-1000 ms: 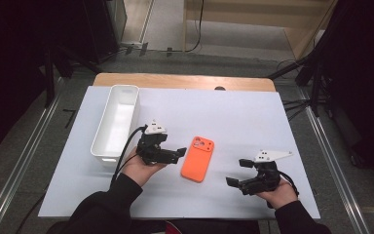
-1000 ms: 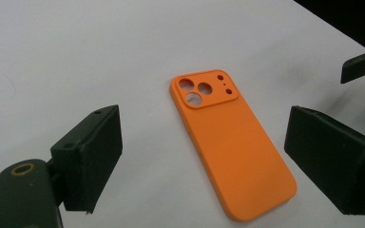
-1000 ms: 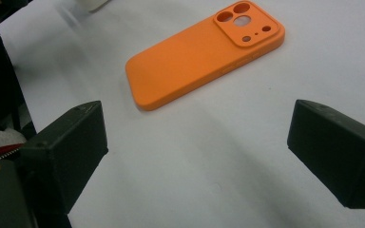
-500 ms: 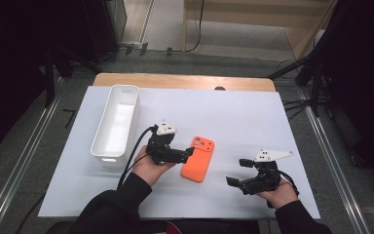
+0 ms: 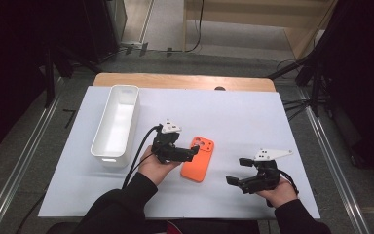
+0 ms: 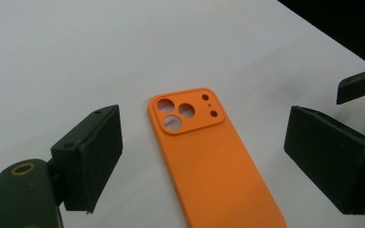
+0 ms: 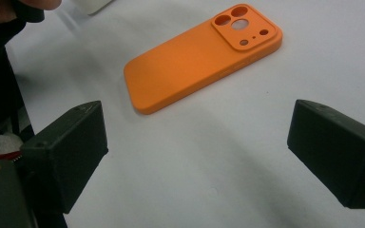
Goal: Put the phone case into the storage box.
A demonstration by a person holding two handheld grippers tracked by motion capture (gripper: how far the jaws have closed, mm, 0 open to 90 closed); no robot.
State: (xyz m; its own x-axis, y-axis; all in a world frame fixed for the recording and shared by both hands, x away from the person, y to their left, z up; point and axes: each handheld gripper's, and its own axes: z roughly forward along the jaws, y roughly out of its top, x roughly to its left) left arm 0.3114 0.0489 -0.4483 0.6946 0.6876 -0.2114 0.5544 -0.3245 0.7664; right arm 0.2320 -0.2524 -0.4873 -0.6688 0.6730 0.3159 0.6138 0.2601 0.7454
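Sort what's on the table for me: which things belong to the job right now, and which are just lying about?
In the job:
- orange phone case, flat on the white sheet
- left claw, open, right beside the case, jaws on either side of it in its own view
- right claw, open, apart from the case

Lying about:
- white tray, left of the case
- white sheet

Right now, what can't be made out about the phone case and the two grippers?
- Orange phone case: near end cut off by the bottom edge of the left gripper view.
- Case's underside: face-down on the white mat in every view.
- Left gripper: in the high view too small to tell if its fingers touch the case.
- White bin: its far inside wall is washed out in the high view.
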